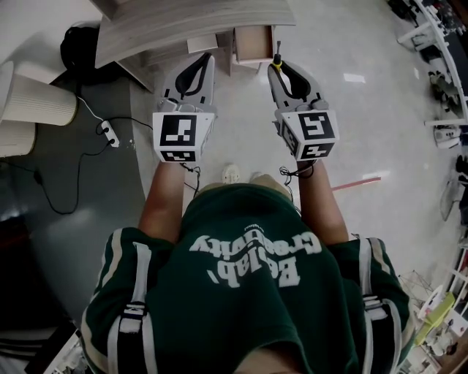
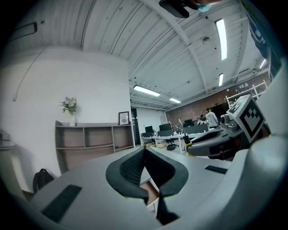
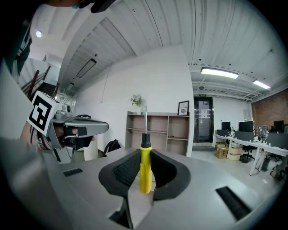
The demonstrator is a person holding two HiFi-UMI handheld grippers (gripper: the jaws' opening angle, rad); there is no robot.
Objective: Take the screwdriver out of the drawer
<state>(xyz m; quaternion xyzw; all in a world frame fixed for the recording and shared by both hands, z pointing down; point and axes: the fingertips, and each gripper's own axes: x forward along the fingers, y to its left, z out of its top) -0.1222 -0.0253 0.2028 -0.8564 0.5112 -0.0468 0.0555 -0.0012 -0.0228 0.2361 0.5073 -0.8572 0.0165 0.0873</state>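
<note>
My right gripper (image 1: 278, 67) is shut on the screwdriver (image 1: 277, 63). In the right gripper view the yellow handle (image 3: 145, 173) stands upright between the pads, with its black collar and metal shaft pointing up. The open wooden drawer (image 1: 252, 44) sits under the desk top (image 1: 183, 22), just beyond both grippers. My left gripper (image 1: 208, 58) is level beside the right one; its pads meet at the tips with nothing between them (image 2: 145, 150). The left gripper view also catches the right gripper (image 2: 211, 143) with the screwdriver (image 2: 186, 137).
A power strip (image 1: 110, 133) with cables lies on the floor at the left, near white cylindrical bins (image 1: 36, 102) and a black backpack (image 1: 80, 44). A red strip (image 1: 357, 182) marks the floor on the right. A shelf unit (image 2: 94, 139) stands against the far wall.
</note>
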